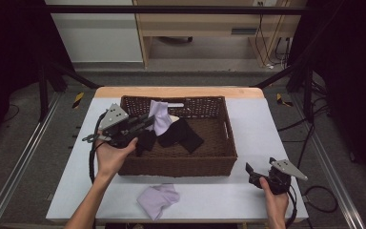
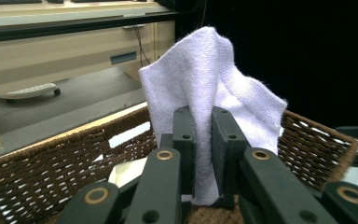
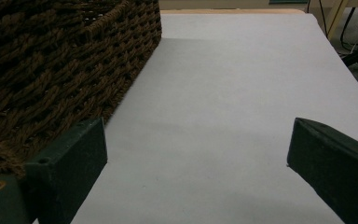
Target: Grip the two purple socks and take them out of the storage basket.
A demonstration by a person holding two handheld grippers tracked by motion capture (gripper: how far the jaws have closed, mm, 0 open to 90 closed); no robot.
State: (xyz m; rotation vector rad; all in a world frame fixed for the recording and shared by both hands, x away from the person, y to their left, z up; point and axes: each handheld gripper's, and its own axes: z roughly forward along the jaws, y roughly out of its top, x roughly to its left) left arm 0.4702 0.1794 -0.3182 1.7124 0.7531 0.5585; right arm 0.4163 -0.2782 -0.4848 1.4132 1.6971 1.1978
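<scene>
A brown wicker basket (image 1: 219,160) stands in the middle of the white table. My left gripper (image 1: 148,120) reaches over the basket's left side and is shut on a lavender sock (image 1: 159,116), which hangs above the basket floor. In the left gripper view the lavender sock (image 2: 205,84) stands up between the two black jaws, pinched tight. Black socks (image 1: 181,133) lie inside the basket. Another lavender sock (image 1: 158,199) lies on the table in front of the basket. My right gripper (image 1: 250,173) rests at the table's front right, open, with bare table between its jaws.
The basket wall (image 3: 51,70) rises close on the left in the right gripper view. Black frame posts flank the table, and cables (image 1: 321,195) trail off the right side. A wooden desk (image 1: 209,24) stands beyond the far edge.
</scene>
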